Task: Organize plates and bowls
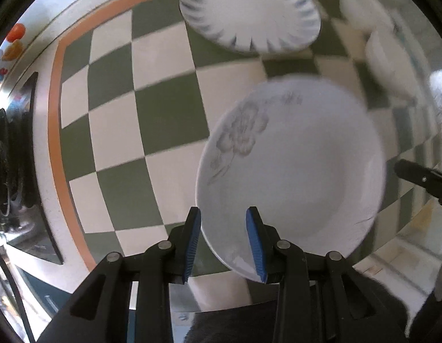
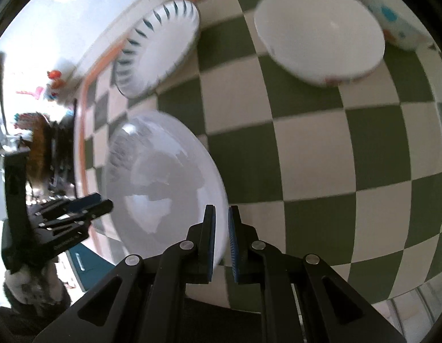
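A white plate with a grey flower print [image 1: 292, 165] lies near the table's front edge. My left gripper [image 1: 223, 214] is open, its fingers straddling the plate's near left rim. The same plate [image 2: 161, 188] shows in the right wrist view, where my right gripper [image 2: 221, 214] is closed on its right rim. A white plate with dark blue rim strokes [image 1: 249, 11] [image 2: 158, 48] lies at the back of the table. A white bowl [image 2: 318, 43] and more white bowls [image 1: 386, 57] stand at the back right.
The table has a green and white checked cloth [image 1: 164, 108] with an orange border [image 1: 54, 131]. A patterned white container [image 2: 392, 20] stands at the far right behind the bowl. The left gripper [image 2: 64, 214] appears at the left of the right wrist view.
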`<state>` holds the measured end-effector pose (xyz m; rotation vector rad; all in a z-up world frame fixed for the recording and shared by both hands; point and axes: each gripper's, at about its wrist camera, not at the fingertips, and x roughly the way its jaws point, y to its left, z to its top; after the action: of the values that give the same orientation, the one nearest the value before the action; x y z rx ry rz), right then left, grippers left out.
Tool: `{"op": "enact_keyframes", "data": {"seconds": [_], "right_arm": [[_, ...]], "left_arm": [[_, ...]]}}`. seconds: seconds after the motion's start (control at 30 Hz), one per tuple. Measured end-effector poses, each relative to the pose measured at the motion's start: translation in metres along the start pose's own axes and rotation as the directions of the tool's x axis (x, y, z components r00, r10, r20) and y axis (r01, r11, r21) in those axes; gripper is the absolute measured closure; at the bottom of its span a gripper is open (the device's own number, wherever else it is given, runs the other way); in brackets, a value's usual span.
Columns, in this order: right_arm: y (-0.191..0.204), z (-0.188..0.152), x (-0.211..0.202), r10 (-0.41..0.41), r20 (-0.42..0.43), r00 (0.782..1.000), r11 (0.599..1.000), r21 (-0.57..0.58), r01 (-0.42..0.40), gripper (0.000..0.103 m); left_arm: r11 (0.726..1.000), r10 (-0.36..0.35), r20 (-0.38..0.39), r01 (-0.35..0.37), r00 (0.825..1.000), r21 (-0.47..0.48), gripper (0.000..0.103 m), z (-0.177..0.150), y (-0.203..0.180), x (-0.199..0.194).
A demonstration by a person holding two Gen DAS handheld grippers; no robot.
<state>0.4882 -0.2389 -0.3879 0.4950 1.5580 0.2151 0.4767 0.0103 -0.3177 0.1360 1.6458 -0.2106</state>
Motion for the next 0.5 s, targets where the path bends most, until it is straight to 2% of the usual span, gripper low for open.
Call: {"op": "enact_keyframes", "data": {"seconds": [0.07, 0.13, 0.2, 0.27, 0.33, 0.4, 0.5], "right_arm": [[0.011, 0.014, -0.015, 0.016, 0.037, 0.999, 1.000, -0.019, -0.016, 0.090], [0.022, 0.031, -0.026, 0.036, 0.063, 0.997, 0.999, -0.030, -0.034, 0.084], [0.033, 0.053, -0.031, 0.055, 0.083, 0.995, 0.998, -0.043, -0.052, 0.071], [0.043, 0.077, -0.032, 0.048, 0.106, 0.993, 0.997, -0.058, -0.042, 0.065], [0.051, 0.105, -0.024, 0.030, 0.118, 0.993, 0.998, -0.060, -0.023, 0.064], [0.054, 0.132, -0.011, 0.011, 0.113, 0.994, 0.999, -0.049, -0.005, 0.064], [0.054, 0.165, 0.011, -0.020, 0.099, 0.995, 0.999, -0.031, 0.023, 0.064]], "left_arm": [[0.999, -0.038, 0.045, 0.040, 0.998, -0.036, 0.072, 0.013, 0.014, -0.018], [0.993, -0.070, 0.104, 0.080, 0.992, -0.088, 0.070, 0.036, 0.026, -0.034], [0.985, -0.096, 0.132, 0.113, 0.987, -0.127, 0.067, 0.063, 0.037, -0.038], [0.975, -0.113, 0.157, 0.141, 0.981, -0.175, 0.067, 0.083, 0.049, -0.034], [0.959, -0.130, 0.171, 0.168, 0.977, -0.230, 0.067, 0.117, 0.061, -0.023], [0.949, -0.139, 0.171, 0.181, 0.975, -0.260, 0.067, 0.118, 0.069, -0.011], [0.938, -0.157, 0.145, 0.194, 0.977, -0.287, 0.067, 0.142, 0.077, 0.014]]}}
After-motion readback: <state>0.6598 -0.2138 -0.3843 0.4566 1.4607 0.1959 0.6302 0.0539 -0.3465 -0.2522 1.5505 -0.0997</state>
